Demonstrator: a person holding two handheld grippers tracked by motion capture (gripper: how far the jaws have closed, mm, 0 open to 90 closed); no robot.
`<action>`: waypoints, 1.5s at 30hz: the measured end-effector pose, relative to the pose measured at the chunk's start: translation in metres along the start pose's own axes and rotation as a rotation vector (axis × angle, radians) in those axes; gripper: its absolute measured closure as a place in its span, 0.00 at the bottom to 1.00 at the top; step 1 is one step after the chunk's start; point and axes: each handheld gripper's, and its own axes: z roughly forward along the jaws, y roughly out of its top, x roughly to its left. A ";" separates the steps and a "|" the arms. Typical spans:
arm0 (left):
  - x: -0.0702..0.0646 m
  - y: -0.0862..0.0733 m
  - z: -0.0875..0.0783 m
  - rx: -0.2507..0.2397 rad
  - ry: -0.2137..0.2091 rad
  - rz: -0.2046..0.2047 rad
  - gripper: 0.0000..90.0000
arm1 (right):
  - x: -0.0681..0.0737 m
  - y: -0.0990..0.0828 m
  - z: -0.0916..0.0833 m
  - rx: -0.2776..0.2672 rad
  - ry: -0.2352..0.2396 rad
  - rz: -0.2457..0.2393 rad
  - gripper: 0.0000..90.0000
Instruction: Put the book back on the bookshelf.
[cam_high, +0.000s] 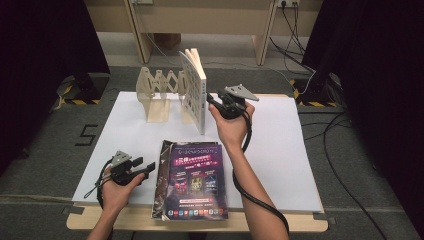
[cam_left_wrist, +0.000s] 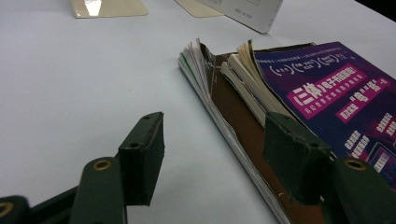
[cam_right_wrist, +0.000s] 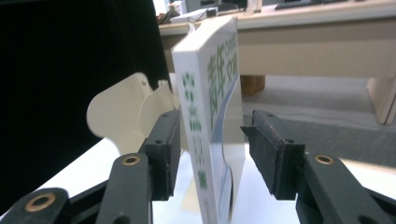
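White book (cam_right_wrist: 212, 116) – green lettering; purple magazine (cam_high: 196, 182) – pink banner; cream rack (cam_high: 159, 95).

The right tool (cam_right_wrist: 210, 154) has its two black jaws wide apart, one on each side of a white book (cam_right_wrist: 212, 121) that stands upright on the white desk (cam_right_wrist: 261, 200). The book shows green characters on its spine. The left jaw is just beside it; whether it touches is unclear. Behind it stands a cream rack (cam_right_wrist: 119, 114).
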 end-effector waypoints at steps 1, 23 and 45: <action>-0.002 0.000 0.001 0.000 -0.005 -0.002 0.44 | -0.004 -0.005 -0.005 0.012 -0.002 -0.002 0.61; -0.035 0.025 0.022 0.047 -0.104 0.018 0.57 | -0.028 -0.084 -0.019 0.315 0.033 0.055 0.67; -0.046 0.024 0.047 0.153 -0.103 0.005 0.60 | -0.045 -0.139 -0.003 0.504 0.035 0.147 0.64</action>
